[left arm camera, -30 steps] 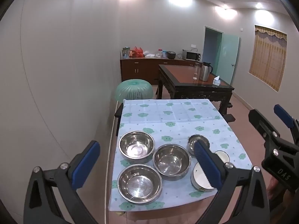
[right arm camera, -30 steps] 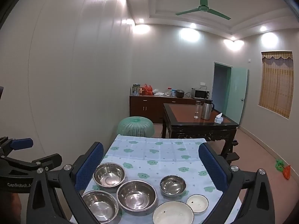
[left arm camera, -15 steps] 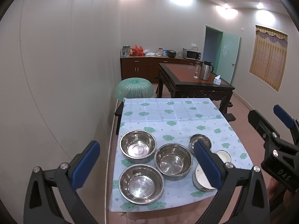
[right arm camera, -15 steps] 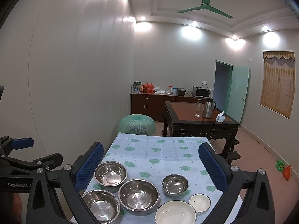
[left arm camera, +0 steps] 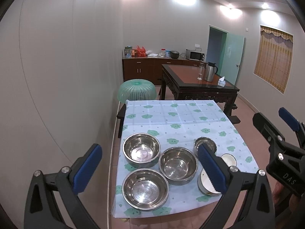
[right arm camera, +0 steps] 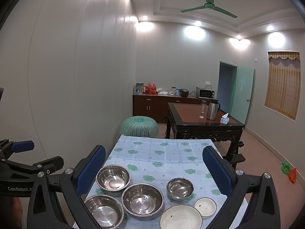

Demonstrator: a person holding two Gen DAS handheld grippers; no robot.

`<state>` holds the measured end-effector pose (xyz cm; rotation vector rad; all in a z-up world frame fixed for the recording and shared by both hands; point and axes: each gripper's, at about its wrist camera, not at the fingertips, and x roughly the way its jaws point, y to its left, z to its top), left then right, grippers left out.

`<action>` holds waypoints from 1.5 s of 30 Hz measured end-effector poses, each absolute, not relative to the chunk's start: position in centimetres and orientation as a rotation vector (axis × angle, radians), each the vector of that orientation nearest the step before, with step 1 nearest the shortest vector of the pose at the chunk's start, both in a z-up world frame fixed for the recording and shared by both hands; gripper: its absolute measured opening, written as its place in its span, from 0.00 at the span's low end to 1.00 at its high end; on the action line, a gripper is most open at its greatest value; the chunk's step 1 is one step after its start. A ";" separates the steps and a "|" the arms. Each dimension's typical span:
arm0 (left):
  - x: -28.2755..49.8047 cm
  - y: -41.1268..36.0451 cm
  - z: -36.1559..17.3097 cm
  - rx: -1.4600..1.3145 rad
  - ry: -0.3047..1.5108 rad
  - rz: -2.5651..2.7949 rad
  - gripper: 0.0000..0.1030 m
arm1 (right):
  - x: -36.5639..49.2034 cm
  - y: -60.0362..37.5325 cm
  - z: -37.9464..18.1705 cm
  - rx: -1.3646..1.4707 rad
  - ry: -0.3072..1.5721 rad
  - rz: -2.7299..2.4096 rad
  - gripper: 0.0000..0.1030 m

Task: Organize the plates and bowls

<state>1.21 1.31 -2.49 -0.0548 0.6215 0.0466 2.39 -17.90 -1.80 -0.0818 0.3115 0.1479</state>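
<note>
From the left wrist view, the left hand-held gripper [left arm camera: 148, 168] hangs above the near end of the surface [left arm camera: 179, 118], its blue-padded fingers [left arm camera: 86, 168] spread wide with nothing between them. Low in the centre of the frame sit three large steel bowls: the near-left bowl [left arm camera: 145, 189], the rear-left bowl [left arm camera: 141, 149] and the middle bowl [left arm camera: 178, 165], packed close together. Right of them a small steel bowl [left arm camera: 205, 143] stands partly behind the right finger, with a small white dish [left arm camera: 228, 159] and a large white bowl [left arm camera: 205, 184] nearer the lower right. The right hand-held gripper [left arm camera: 278, 135] juts in at the right edge of the frame.

From the right wrist view, the right hand-held gripper [right arm camera: 154, 171] is likewise spread wide and empty, held over the same surface [right arm camera: 162, 152]. The three large steel bowls fill the lower centre, the middle bowl [right arm camera: 142, 199] foremost; the small steel bowl [right arm camera: 179, 188] sits to its right. The large white bowl [right arm camera: 181, 217] lies at the bottom edge, the small white dish [right arm camera: 205, 206] just beside it.
</note>
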 end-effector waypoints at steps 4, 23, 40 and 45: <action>1.2 1.2 -2.4 -0.054 0.623 0.046 0.99 | 2.4 -18.0 -1.8 -0.083 0.313 0.150 1.00; 1.8 2.2 -3.1 -0.056 0.632 0.044 0.99 | 3.6 -17.2 -2.0 -0.088 0.339 0.153 1.00; 3.8 3.4 -4.8 -0.061 0.669 0.036 0.99 | 4.9 -16.5 -2.3 -0.104 0.375 0.159 1.00; 4.1 3.5 -5.0 -0.063 0.676 0.034 0.99 | 5.4 -15.8 -2.5 -0.112 0.388 0.156 1.00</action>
